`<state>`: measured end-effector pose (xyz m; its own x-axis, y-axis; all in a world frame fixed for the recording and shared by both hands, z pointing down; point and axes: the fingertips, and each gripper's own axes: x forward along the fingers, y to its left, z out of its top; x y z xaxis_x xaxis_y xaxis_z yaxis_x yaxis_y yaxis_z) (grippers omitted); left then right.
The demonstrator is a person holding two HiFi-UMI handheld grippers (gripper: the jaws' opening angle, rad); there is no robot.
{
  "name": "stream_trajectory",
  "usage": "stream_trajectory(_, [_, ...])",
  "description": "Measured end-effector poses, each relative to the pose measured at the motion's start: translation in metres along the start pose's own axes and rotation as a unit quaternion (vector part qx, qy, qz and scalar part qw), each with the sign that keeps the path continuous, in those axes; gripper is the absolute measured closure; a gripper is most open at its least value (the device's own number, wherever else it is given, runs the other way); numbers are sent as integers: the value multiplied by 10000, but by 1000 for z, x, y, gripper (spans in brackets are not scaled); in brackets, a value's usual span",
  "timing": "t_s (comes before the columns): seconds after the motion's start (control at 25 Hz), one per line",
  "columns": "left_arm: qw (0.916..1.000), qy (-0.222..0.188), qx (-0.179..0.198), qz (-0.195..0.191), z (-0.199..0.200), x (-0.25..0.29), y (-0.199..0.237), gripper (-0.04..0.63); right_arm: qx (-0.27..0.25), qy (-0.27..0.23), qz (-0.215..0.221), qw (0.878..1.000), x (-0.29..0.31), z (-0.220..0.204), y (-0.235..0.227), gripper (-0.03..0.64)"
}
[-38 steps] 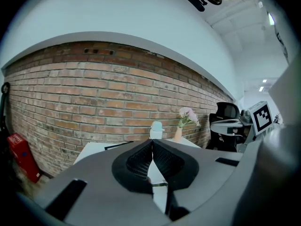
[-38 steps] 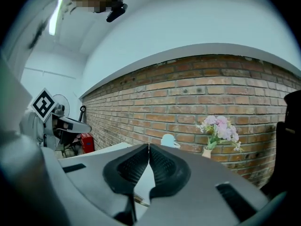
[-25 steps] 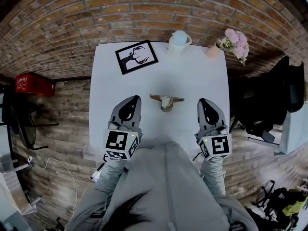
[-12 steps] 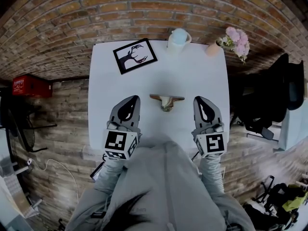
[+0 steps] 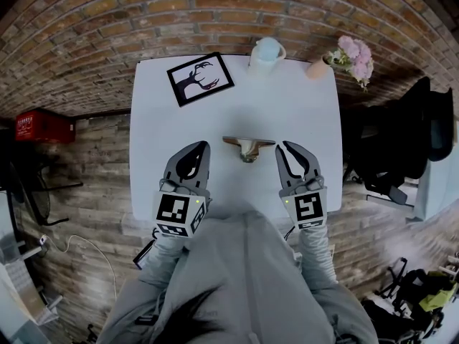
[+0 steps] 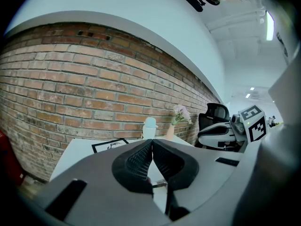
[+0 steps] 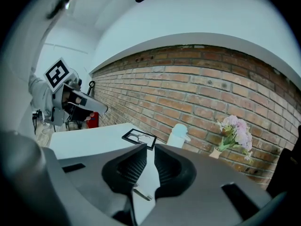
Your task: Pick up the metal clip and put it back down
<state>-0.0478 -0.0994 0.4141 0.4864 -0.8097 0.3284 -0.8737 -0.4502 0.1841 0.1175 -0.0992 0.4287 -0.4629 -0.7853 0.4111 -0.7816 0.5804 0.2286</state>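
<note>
Hovering over the tabletop (image 5: 301,106), we've got our left hand-held gripper (image 5: 203,146) closed, right hand-held gripper (image 5: 294,146) slightly apart, metal clip (image 5: 248,147) lying between them.

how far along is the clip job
Nothing done yet: the metal clip lies untouched on the table. In hand: the right gripper, jaws slightly apart and empty, sits beside it; the left gripper is shut. Left: grip, lift, set back down.
</note>
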Motion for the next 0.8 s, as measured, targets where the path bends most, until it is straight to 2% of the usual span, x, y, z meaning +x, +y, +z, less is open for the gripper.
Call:
stream_trajectory(0.08, [10000,12,-9,-21,-2,-1,0,569,-140,136,99,9998,4,-6,6,581])
stream_trajectory(0.24, [10000,51,-26,-49,-5,-2,-1,569,-497,471,366,9970,18,-24,19,509])
stream_trajectory(0.4, [9999,100,-49,-69,-10,-2,-1,569,-851,788,626,9913,31,-47,33,466])
stream_trajectory(0.8, [9995,246,-112,-143,-24,0,4,569,-1186,1214,1140,9789,55,-82,65,422])
